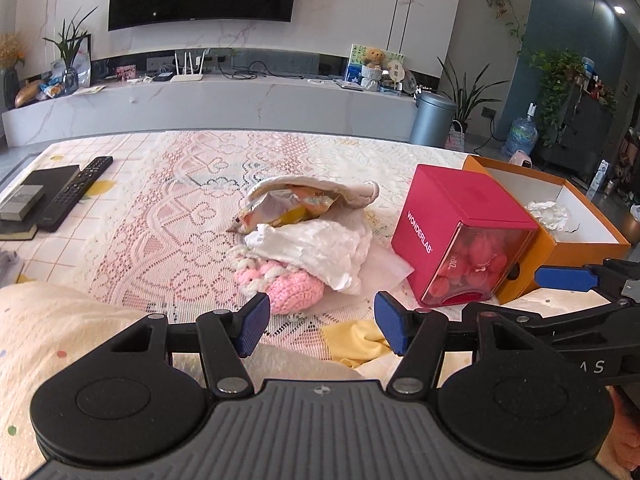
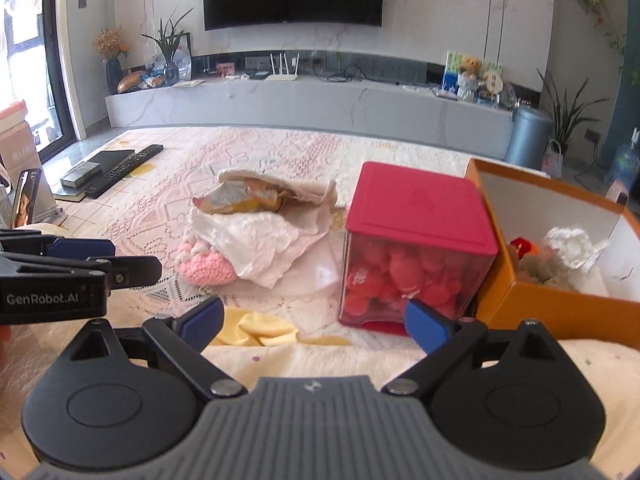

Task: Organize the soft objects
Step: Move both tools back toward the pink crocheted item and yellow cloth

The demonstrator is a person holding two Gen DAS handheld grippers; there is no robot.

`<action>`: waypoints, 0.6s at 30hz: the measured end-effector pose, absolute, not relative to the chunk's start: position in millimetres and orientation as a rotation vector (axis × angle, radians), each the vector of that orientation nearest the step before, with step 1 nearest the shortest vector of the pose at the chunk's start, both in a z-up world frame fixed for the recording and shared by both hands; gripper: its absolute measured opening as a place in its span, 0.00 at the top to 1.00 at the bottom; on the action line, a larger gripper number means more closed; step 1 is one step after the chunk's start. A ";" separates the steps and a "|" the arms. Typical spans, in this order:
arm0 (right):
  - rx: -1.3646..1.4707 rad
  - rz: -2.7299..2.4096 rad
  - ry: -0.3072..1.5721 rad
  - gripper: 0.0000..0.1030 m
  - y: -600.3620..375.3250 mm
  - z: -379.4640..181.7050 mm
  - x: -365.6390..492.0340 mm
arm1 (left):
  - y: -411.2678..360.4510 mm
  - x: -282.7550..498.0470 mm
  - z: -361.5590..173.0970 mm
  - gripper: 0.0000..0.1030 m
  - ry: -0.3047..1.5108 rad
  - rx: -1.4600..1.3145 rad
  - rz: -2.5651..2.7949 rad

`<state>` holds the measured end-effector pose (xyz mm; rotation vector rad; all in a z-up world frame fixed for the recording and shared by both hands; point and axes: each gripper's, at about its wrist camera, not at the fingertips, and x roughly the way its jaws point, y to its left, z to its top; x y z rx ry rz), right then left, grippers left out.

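A pile of soft things lies mid-table: a pink crochet piece point(image 1: 290, 290) point(image 2: 208, 268), crumpled white tissue point(image 1: 316, 250) point(image 2: 260, 246) over it, and a cream cloth pouch point(image 1: 320, 192) point(image 2: 276, 196) holding snack wrappers. A yellow cloth point(image 1: 356, 340) point(image 2: 260, 326) lies near the front. An orange box point(image 1: 560, 216) point(image 2: 560, 300) at right holds white tissue and soft items. My left gripper point(image 1: 320, 326) is open and empty just before the crochet piece. My right gripper point(image 2: 316, 320) is open and empty, over the yellow cloth.
A red WONDERLAB box point(image 1: 460, 236) point(image 2: 416, 248) with red contents stands between the pile and the orange box. A remote point(image 1: 76, 192) and dark boxes point(image 1: 32, 200) lie at far left. A phone on a stand point(image 2: 26, 200) is at the left edge. A lace cloth point(image 1: 180, 208) covers the table.
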<state>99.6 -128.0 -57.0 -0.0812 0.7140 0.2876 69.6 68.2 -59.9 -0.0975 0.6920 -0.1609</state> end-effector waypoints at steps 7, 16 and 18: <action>-0.082 0.280 0.761 0.13 -126.1 -68.2 108.5 | 78.3 74.7 -70.3 0.31 0.736 -0.147 -0.162; -0.086 0.294 0.857 0.25 -121.5 -89.3 131.6 | 72.5 86.4 -78.1 0.31 0.820 -0.119 -0.188; -0.072 0.311 0.883 0.25 -121.4 -93.8 140.0 | 72.5 87.8 -79.5 0.31 0.831 -0.123 -0.186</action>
